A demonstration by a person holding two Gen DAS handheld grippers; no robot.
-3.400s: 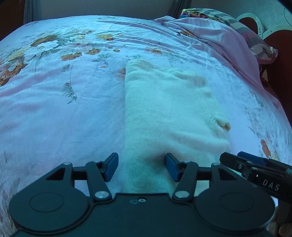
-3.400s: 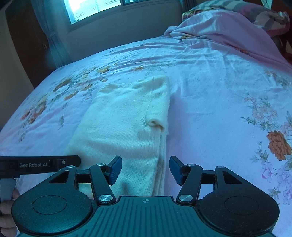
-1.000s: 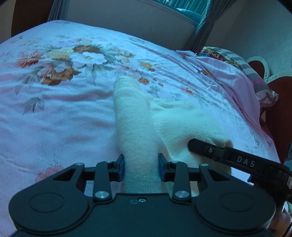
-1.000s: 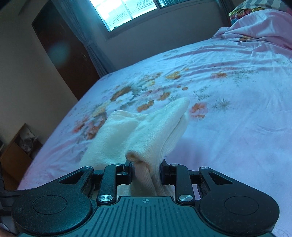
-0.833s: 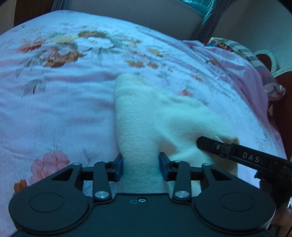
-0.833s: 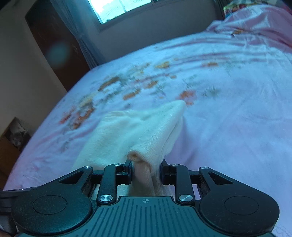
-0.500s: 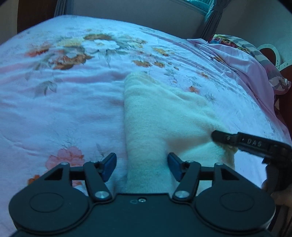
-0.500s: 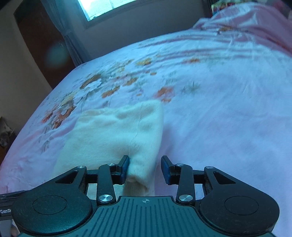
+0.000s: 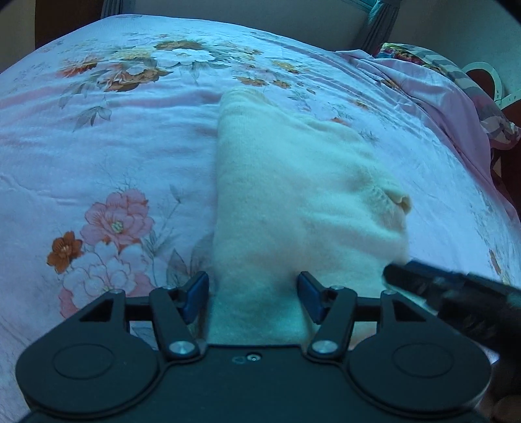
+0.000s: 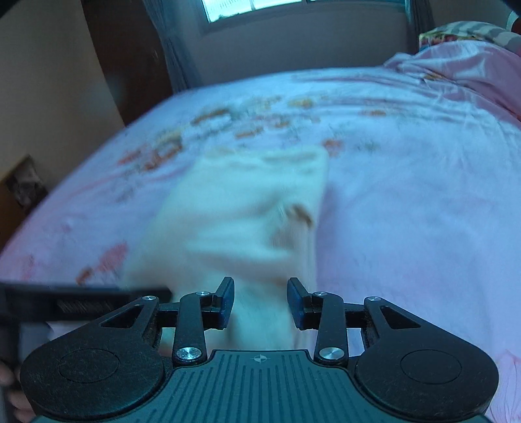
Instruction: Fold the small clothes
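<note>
A cream knitted garment (image 9: 293,195), folded into a long rectangle, lies flat on the pink floral bedsheet (image 9: 97,156). My left gripper (image 9: 252,294) stands open over its near left end, the blue pads clear of the knit that runs between them. In the blurred right wrist view the same garment (image 10: 244,221) stretches away from my right gripper (image 10: 260,302), which is open over the near right end, pads apart from the cloth. Each gripper shows in the other's view: the right gripper (image 9: 456,293) at lower right, the left gripper (image 10: 81,302) at lower left.
A bunched pink quilt (image 9: 439,97) and patterned pillows (image 9: 488,117) lie at the bed's far right. Beyond the bed are a window (image 10: 260,9), a curtain (image 10: 172,48), dark wooden furniture (image 10: 130,65) and a low cabinet (image 10: 22,185) at the left.
A second ago both grippers were shut on the lifted near edge of the garment. They have let go, and the garment now lies flat. Both hands have drawn back and down.
</note>
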